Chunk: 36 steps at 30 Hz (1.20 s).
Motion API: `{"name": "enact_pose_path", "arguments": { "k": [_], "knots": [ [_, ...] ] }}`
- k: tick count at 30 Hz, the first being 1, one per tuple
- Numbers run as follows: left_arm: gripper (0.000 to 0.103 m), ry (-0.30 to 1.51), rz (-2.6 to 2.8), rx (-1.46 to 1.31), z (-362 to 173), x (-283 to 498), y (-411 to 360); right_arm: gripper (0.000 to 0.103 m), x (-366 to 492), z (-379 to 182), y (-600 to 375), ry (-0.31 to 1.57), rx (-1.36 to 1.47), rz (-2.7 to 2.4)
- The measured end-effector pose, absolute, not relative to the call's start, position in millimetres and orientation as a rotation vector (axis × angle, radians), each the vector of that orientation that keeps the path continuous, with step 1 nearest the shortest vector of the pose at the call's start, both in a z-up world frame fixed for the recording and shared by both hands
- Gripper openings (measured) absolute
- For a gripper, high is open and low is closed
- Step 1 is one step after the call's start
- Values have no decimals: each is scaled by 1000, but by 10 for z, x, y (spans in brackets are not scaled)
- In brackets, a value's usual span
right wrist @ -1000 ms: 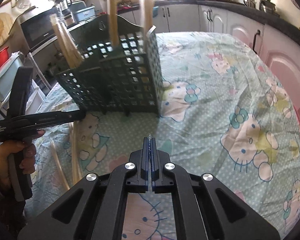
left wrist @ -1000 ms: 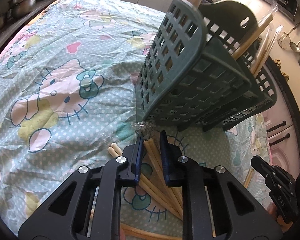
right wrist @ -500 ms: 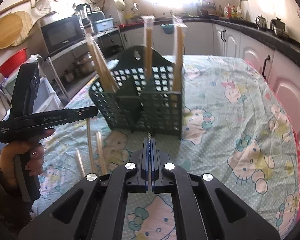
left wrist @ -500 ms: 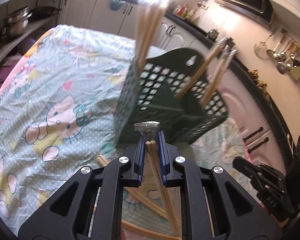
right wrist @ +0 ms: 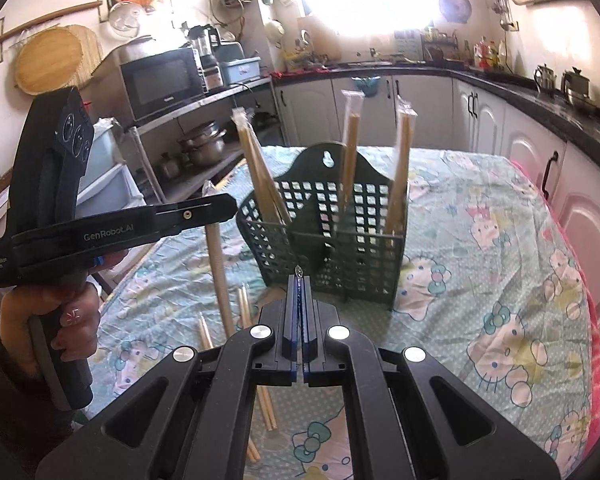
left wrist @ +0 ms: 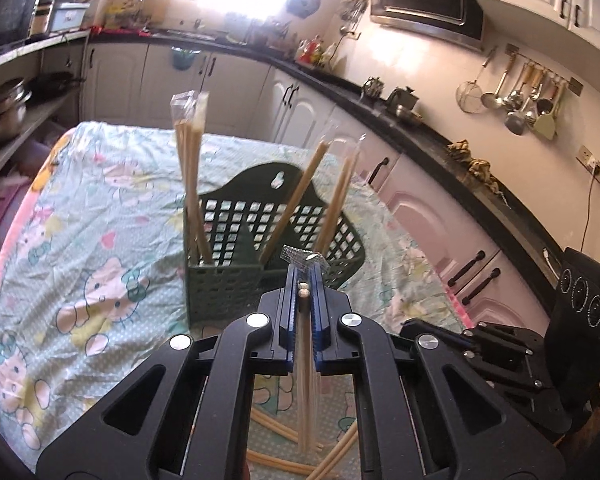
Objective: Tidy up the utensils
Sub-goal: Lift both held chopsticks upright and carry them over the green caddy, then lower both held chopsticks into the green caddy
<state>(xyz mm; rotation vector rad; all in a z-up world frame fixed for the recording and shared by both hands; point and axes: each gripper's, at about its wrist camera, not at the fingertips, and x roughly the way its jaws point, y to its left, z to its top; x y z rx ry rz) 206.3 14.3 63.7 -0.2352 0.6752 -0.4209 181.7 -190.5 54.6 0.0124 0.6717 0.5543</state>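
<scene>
Chopsticks: one wrapped pair (left wrist: 305, 344) is pinched between the fingers of the left gripper (left wrist: 304, 280), hanging down, its clear wrapper end sticking out past the fingertips; seen from the right wrist it (right wrist: 217, 264) stands nearly upright, just left of the basket.
Basket: dark green lattice utensil caddy (right wrist: 332, 232) with a raised back and a hanging hole, standing on the table; dividers split it into compartments.
Basket contents: wrapped chopstick pairs stand in it, one set leaning in the left compartment (right wrist: 260, 176), one in the middle (right wrist: 350, 148), one at the right end (right wrist: 400, 172).
Loose chopsticks: several pairs (right wrist: 244, 312) lie on the cloth in front of the basket's left side, near the held pair.
Right gripper: (right wrist: 299, 280) jaws pressed together, a sliver of clear film at the tips; it is aimed at the basket front.
Table: covered by a pale green dotted cloth (right wrist: 480, 280) with cartoon cat prints.
Surroundings: microwave (right wrist: 160, 80) on a shelf at left, pots (right wrist: 204, 144) below it, white cabinets (right wrist: 480, 120) behind the table.
Writing: "GenRobot.AI" on the side of the left gripper's body (right wrist: 112, 236).
</scene>
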Motion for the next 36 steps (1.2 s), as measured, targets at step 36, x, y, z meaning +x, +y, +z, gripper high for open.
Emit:
{"name": "enact_pose_path", "arguments": {
  "k": [36],
  "knots": [
    [3,356,-335,-188,1753,1960,391,2,1822,1668,-1879,395,-33,592]
  ]
}}
